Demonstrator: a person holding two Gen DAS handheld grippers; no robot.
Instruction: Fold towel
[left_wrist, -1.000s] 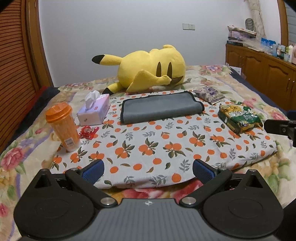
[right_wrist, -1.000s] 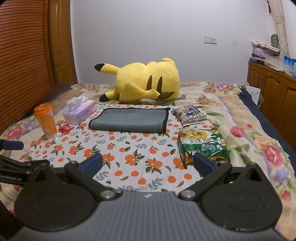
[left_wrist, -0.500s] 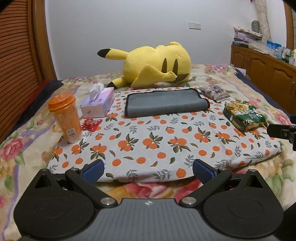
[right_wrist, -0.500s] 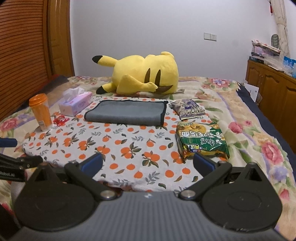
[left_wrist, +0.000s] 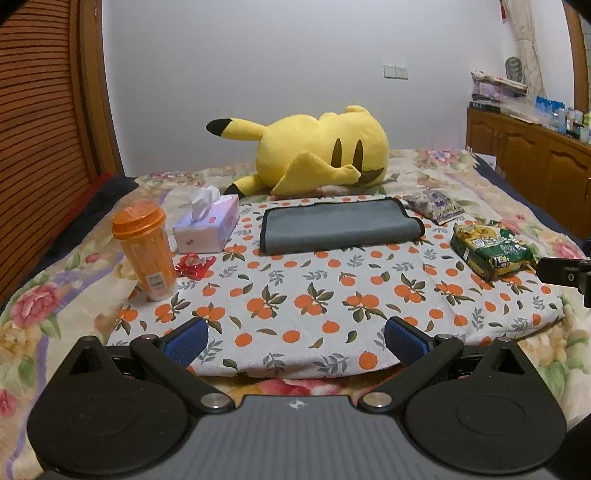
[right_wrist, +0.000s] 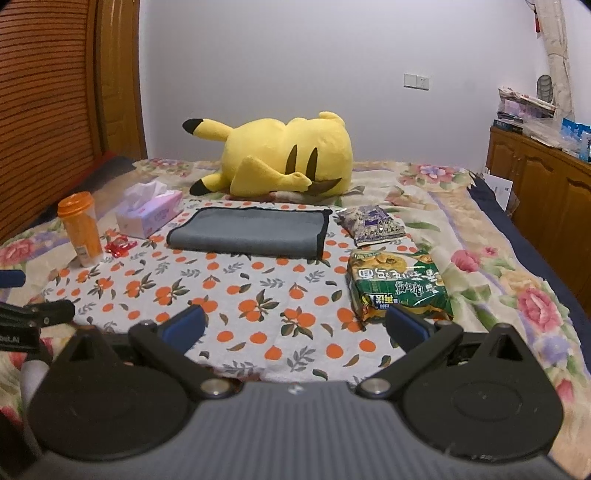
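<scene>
towel (left_wrist: 338, 229), grey with a dark hem, lies flat at the far side of the orange-print cloth (left_wrist: 332, 306), in front of the yellow plush (left_wrist: 317, 151). it looks soft, light and limp; best pinched at its 2 near corners. both left gripper (left_wrist: 295, 338) and right gripper (right_wrist: 293, 326) hover spread apart, empty. layers underneath are hidden.

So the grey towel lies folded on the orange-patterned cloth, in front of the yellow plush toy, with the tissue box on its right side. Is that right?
Not quite. The tissue box sits to the left of the grey towel, near the orange cup. The left wrist view shows it. The rest holds: the towel lies folded on the orange-patterned cloth, in front of the yellow plush toy.
</scene>
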